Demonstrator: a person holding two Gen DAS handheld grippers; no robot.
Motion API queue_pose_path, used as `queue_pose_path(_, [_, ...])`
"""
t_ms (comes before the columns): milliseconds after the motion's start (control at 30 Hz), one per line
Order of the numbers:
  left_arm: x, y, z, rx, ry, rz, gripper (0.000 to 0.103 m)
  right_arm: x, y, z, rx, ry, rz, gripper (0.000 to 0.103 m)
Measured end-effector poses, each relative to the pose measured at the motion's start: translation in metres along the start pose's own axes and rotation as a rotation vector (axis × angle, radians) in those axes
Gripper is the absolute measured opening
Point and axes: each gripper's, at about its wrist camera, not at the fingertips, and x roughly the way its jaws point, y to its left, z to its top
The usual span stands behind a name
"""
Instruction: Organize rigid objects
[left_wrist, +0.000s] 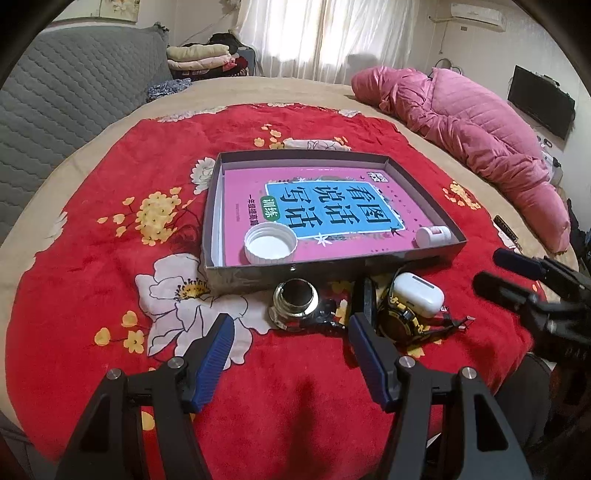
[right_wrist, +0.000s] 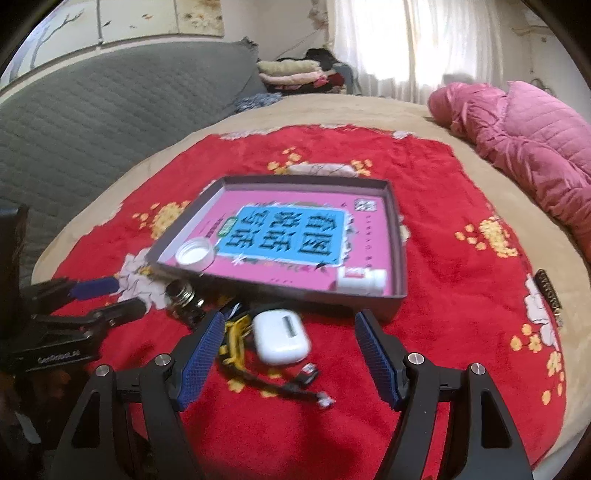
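A bed (left_wrist: 332, 92) carries everything, with a red flowered blanket (left_wrist: 110, 229) spread over its middle and a pink quilt (left_wrist: 480, 136) bunched along its right edge. Near the blanket's centre sits a shallow grey box (left_wrist: 332, 275), and a pink book (left_wrist: 332, 206) lies flat on its floor. On the book, a white jar lid (left_wrist: 270, 244) rests upturned in the box's near-left corner and a small white bottle (left_wrist: 433, 235) lies on its side in the near-right corner.

Just outside the box's near wall, three things lie close together on the blanket: a white earbud case (right_wrist: 281, 336), a yellow-and-black watch (left_wrist: 400, 321) touching the case's left side, and a small glass jar (left_wrist: 295, 301) further left.

The left tongs (left_wrist: 290, 334) are spread wide and hold nothing, hovering near the glass jar. The right tongs (right_wrist: 290, 332) are likewise wide apart and empty, the earbud case lying between their blue pads (right_wrist: 201, 360).
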Motion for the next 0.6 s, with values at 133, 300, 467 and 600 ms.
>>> queue_pose_path(133, [0.000,0.000,-0.002,0.004,0.007,0.002,0.064,0.004,0.017,-0.005,-0.060,0.016,0.009,0.074])
queue_pose_path(300, [0.005,0.001,-0.003,-0.007,0.025,-0.001,0.064,0.010,0.035,-0.011,-0.115,0.027,0.020,0.074])
queue_pose_path(467, [0.010,0.005,-0.006,-0.022,0.044,-0.007,0.064,0.017,0.047,-0.014,-0.154,0.037,0.028,0.074])
queue_pose_path(600, [0.013,0.006,-0.008,-0.022,0.053,-0.008,0.064,0.021,0.049,-0.017,-0.161,0.052,0.042,0.074])
